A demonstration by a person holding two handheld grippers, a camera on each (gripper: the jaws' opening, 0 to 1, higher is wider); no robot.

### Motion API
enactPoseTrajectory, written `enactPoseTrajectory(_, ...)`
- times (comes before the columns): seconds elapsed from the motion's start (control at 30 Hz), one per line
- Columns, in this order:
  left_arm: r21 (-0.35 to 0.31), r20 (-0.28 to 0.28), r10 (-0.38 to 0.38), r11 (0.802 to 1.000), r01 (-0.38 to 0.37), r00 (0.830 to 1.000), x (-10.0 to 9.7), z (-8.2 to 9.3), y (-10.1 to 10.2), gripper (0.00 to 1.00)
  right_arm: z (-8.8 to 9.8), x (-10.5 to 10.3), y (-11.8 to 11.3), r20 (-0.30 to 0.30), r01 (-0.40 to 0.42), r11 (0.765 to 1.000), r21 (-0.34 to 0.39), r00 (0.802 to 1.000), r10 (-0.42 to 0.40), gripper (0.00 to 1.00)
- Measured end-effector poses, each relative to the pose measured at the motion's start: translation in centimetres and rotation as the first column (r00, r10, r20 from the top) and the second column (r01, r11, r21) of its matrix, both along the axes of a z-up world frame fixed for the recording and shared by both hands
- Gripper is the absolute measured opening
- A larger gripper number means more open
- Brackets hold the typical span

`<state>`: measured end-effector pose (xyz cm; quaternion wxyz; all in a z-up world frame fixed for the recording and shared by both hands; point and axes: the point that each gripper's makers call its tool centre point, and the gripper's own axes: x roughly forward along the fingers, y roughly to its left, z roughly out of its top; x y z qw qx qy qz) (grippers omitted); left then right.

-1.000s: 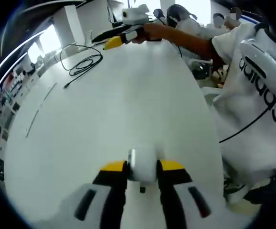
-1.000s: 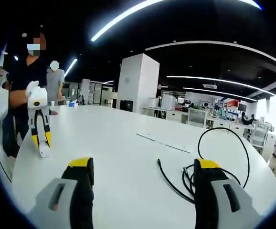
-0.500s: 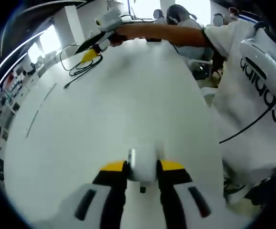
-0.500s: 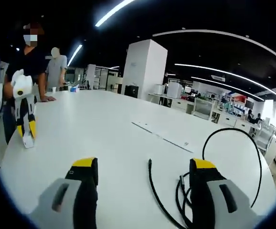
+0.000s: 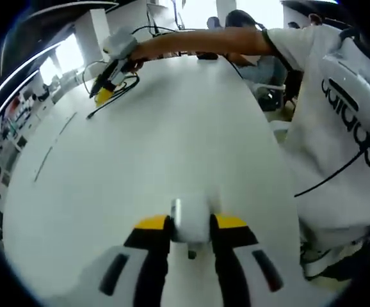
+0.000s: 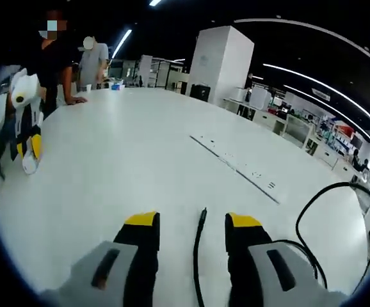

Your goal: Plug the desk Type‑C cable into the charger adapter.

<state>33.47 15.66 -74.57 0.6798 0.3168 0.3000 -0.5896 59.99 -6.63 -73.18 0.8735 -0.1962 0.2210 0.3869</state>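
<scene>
The left claw (image 5: 191, 224) is clamping a small white rounded plastic charger adapter (image 5: 191, 220) between its yellow-tipped black jaws, and is resting low over the broad, smooth white desk (image 5: 159, 147). In the right gripper view this same claw (image 6: 27, 153) is standing upright at the desk's near edge with the white block at its tips.

The right claw (image 6: 194, 224) is hovering over the desk (image 6: 140, 147) with its jaws narrowed but apart, straddling the free end of a thin black rubbery Type-C cable (image 6: 200, 236), whose slim plug tip is pointing forward between the jaws; whether the pads are touching it cannot be told. The cable is curling into loose loops toward the lower right. In the left gripper view the right claw (image 5: 105, 89) is reaching at the far end of the desk, over the coiled cable (image 5: 118, 83), at the end of a bare forearm (image 5: 204, 41). A long, flat recessed strip (image 6: 236, 165) is running across the desk.
</scene>
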Motion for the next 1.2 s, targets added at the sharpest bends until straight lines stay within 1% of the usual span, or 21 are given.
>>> enactPoseTrajectory(0.07,-0.002,0.001,-0.001,1.000,0.001,1.000,0.0,0.0,0.0,0.25,-0.4,0.5,0.2,-0.014,-0.007,1.000,-0.009,1.000,0.006,0.30)
enactPoseTrajectory(0.2,-0.005,-0.006,-0.001,1.000,0.001,1.000,-0.1,-0.1,0.0,0.25,-1.0,1.7,0.1,-0.037,0.005,1.000,-0.028,0.999,-0.006,0.27)
enactPoseTrajectory(0.27,-0.008,-0.006,-0.001,1.000,0.001,1.000,-0.1,-0.1,0.0,0.25,-1.8,1.8,-0.1,-0.065,0.003,0.999,-0.053,0.998,-0.006,0.26)
enactPoseTrajectory(0.33,-0.012,-0.009,0.000,1.000,0.000,1.000,-0.1,-0.1,0.0,0.25,-2.2,2.0,-0.2,-0.080,0.001,0.998,-0.067,0.997,-0.006,0.24)
enactPoseTrajectory(0.4,-0.016,-0.009,0.000,1.000,0.000,1.000,-0.1,-0.1,0.0,0.26,-2.2,2.1,-0.3,-0.080,0.003,0.998,-0.067,0.997,-0.008,0.20)
enactPoseTrajectory(0.43,-0.018,-0.010,0.000,1.000,-0.001,1.000,-0.1,-0.1,-0.1,0.26,-2.1,2.1,-0.1,-0.084,0.004,0.999,-0.049,0.996,-0.009,0.18)
enactPoseTrajectory(0.5,-0.020,-0.013,0.000,1.000,-0.001,1.000,-0.2,-0.2,-0.1,0.26,-2.1,2.3,0.0,-0.093,0.004,0.999,-0.045,0.996,-0.008,0.15)
enactPoseTrajectory(0.6,-0.021,-0.016,0.000,1.000,0.000,1.000,-0.2,-0.2,-0.1,0.26,-2.1,2.4,0.1,-0.103,0.001,0.999,-0.041,0.995,-0.005,0.14)
enactPoseTrajectory(0.77,-0.018,-0.018,-0.001,1.000,0.001,1.000,-0.2,-0.3,-0.2,0.26,-2.5,2.3,0.1,-0.107,-0.007,0.998,-0.063,0.994,0.000,0.14)
enactPoseTrajectory(0.93,-0.012,-0.019,-0.002,1.000,0.001,1.000,-0.2,-0.3,-0.2,0.26,-2.5,2.3,0.3,-0.110,-0.016,0.998,-0.067,0.994,0.009,0.08)
enactPoseTrajectory(1.2,-0.003,-0.020,-0.003,1.000,0.003,1.000,-0.3,-0.5,-0.1,0.26,-2.5,2.2,0.4,-0.110,-0.026,0.997,-0.075,0.994,0.017,0.06)
